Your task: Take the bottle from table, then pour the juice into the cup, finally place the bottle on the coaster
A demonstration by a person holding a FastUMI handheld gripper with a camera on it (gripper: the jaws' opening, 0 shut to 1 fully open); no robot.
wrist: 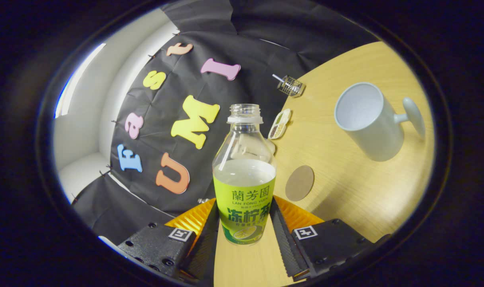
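Note:
A clear uncapped bottle point(243, 175) with a green label, about half full of pale juice, stands upright between my fingers. My gripper point(243, 229) is shut on its lower labelled part, one finger pressing on each side. I cannot tell whether its base touches the wooden table point(345, 207). Just beyond the right finger lies a round brown coaster point(299, 182), flat on the table. Farther off to the right stands a white cup point(365, 123) with a handle, its inside looking empty.
A small oblong dish point(279, 123) of snacks sits behind the bottle near the table's edge. A small glass container point(290, 85) with a rod stands farther back. The black cloth wall hangs along the table's left side.

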